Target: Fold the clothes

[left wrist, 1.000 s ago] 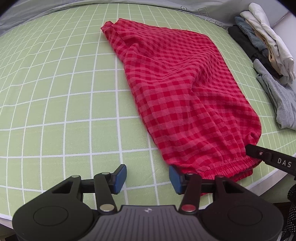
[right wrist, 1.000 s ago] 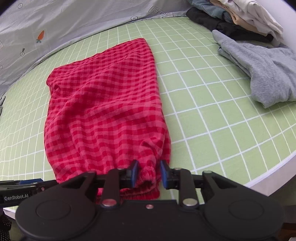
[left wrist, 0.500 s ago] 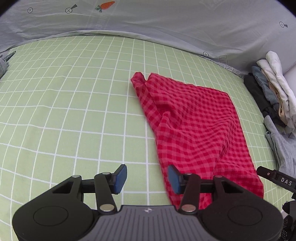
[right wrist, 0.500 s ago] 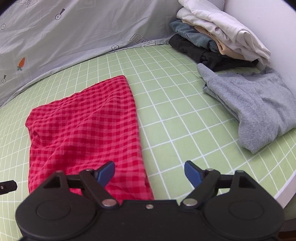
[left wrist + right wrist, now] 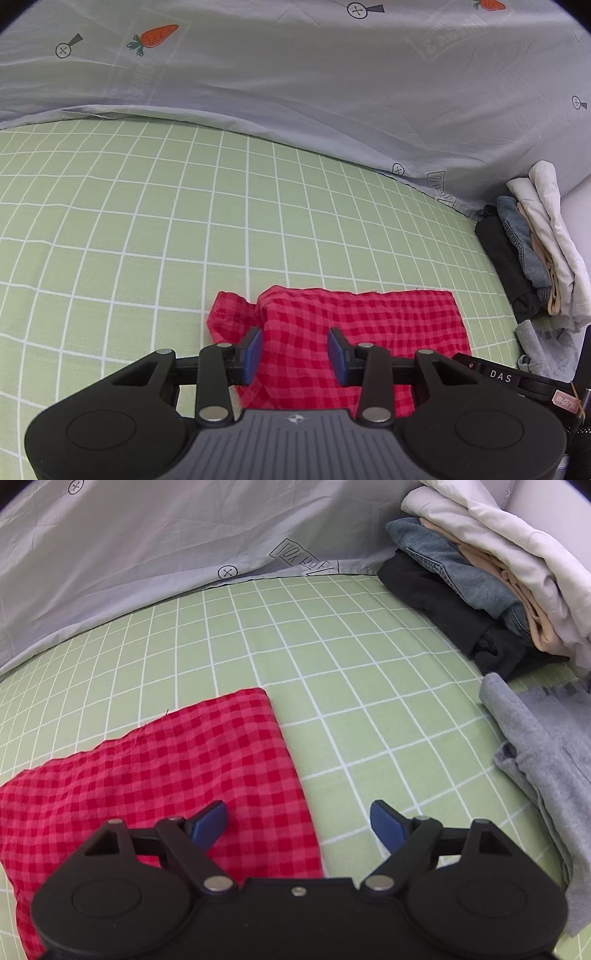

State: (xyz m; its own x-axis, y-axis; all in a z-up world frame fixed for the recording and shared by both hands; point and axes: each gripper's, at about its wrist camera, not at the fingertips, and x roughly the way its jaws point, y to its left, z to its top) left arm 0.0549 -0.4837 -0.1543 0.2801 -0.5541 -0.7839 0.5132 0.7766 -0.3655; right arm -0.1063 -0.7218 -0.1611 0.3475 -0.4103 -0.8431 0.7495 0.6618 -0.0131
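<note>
A red checked garment (image 5: 362,321) lies flat on the green grid mat (image 5: 147,221), its far hem straight and its far left corner bunched. My left gripper (image 5: 295,354) hovers over that far left part, partly open, its blue pads apart with cloth showing below the gap and nothing pinched. In the right wrist view the same garment (image 5: 166,768) fills the lower left. My right gripper (image 5: 299,823) stands wide open and straddles the garment's right edge: the left pad is over red cloth, the right pad over bare mat (image 5: 369,664).
A stack of folded clothes (image 5: 480,572) in white, beige, denim and black sits at the far right by the wall. In front of it lies a crumpled grey garment (image 5: 546,757). A grey printed sheet (image 5: 295,92) rises behind the mat.
Both grippers travelled from the elastic waistband end up to the garment's far end. The right gripper let go of the waistband and opened wide. The left jaws narrowed a little.
</note>
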